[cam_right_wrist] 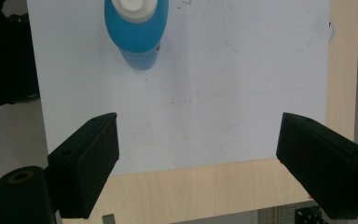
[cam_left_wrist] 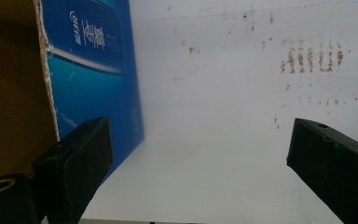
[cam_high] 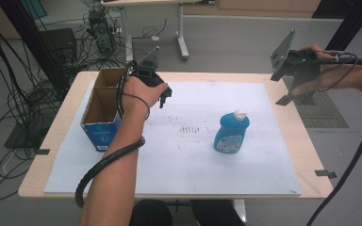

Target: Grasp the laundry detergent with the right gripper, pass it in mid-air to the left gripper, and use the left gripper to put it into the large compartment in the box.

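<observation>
Workspace at a wooden table covered by a white sheet. Left gripper hovers beside the open cardboard box, jaws spread wide and holding nothing; right gripper hangs past the table's far right edge, jaws likewise apart and empty. Blue bottle, white-capped, stands upright mid-sheet, well apart from both. Likely hazards: a sideways or off-centre approach could topple the bottle, and the left jaw, close to the box wall, could shove it. White lettering on the box's blue side is too blurred to read, as is the bottle label.
</observation>
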